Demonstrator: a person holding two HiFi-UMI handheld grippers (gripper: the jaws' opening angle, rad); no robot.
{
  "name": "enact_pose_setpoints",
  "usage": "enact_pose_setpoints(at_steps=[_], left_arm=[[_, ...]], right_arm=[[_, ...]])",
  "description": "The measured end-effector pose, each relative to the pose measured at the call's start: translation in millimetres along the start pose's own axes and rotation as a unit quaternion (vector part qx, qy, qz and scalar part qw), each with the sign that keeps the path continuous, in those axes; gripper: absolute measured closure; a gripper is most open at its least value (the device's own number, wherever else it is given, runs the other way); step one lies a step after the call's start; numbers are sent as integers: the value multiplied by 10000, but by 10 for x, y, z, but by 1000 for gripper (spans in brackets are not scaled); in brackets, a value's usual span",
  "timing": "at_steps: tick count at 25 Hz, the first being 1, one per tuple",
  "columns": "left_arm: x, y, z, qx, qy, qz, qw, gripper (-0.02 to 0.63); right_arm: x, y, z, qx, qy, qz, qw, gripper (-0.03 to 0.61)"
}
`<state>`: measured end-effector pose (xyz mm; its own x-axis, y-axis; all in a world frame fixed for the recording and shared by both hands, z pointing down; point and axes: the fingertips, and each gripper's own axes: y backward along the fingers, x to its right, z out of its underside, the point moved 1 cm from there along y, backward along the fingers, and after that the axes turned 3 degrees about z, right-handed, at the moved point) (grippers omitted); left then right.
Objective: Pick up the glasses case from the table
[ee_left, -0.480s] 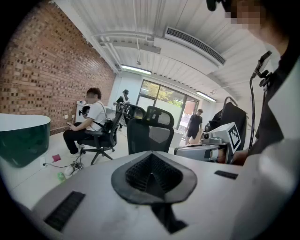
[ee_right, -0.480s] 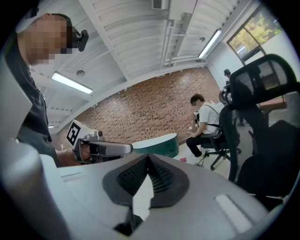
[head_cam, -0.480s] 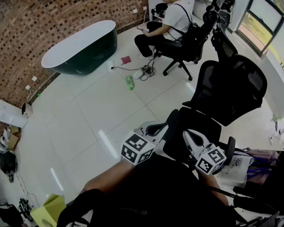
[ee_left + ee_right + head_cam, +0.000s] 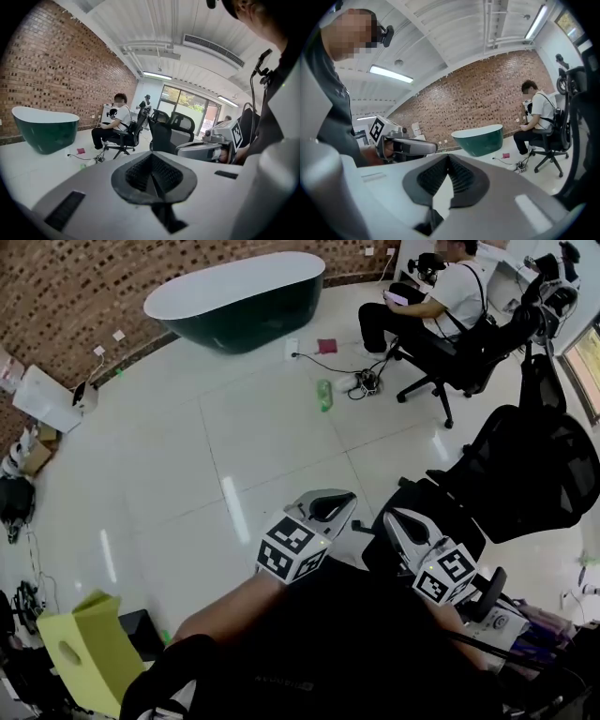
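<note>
No glasses case shows in any view. Both grippers are held close in front of the person's dark-clothed body, pointing out over the white floor. My left gripper [image 4: 328,505] has its jaws shut with nothing between them, and its ribbed pads meet in the left gripper view [image 4: 151,161]. My right gripper [image 4: 403,521] sits beside it, a hand's width to the right. Its pads also meet at the tips [image 4: 449,161] and hold nothing. Each gripper shows up in the other's camera.
A dark green bathtub [image 4: 239,296] stands by the brick wall. A person sits on an office chair [image 4: 441,324] at the far right. A black mesh chair [image 4: 525,474] stands just beyond my right gripper. A green bottle [image 4: 324,395] and cables lie on the floor; a yellow-green box [image 4: 89,648] is at lower left.
The head view has swung left: bathtub, seated person and mesh chair have slid rightward in the picture. Both grippers keep their place before the body, still shut.
</note>
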<state>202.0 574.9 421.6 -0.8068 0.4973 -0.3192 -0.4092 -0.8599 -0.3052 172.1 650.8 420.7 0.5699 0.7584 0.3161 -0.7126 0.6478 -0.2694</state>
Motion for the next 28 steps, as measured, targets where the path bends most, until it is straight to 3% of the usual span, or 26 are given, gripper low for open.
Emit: enact_pose_setpoints(at_steps=[9, 15, 19, 24, 28], left_arm=[[-1038, 723, -124, 323, 276, -642, 9970, 607], [-1955, 1396, -204, 750, 519, -1432, 9855, 607], [-2325, 1852, -105, 852, 779, -1787, 9771, 607], [-2624, 2497, 87, 961, 859, -2259, 9656, 607], [-2699, 2966, 341, 958, 933, -2635, 9554, 607]], right_arm=[[-475, -1145, -210, -428, 384, -592, 9966, 577], [-806, -2000, -319, -784, 635, -1050, 9893, 576], [-1129, -2576, -398, -951, 729, -1450, 9821, 576], [-1705, -3277, -243, -1139, 864, -2132, 9665, 575], [-2305, -3716, -86, -1346, 1151, -2857, 9418, 575]])
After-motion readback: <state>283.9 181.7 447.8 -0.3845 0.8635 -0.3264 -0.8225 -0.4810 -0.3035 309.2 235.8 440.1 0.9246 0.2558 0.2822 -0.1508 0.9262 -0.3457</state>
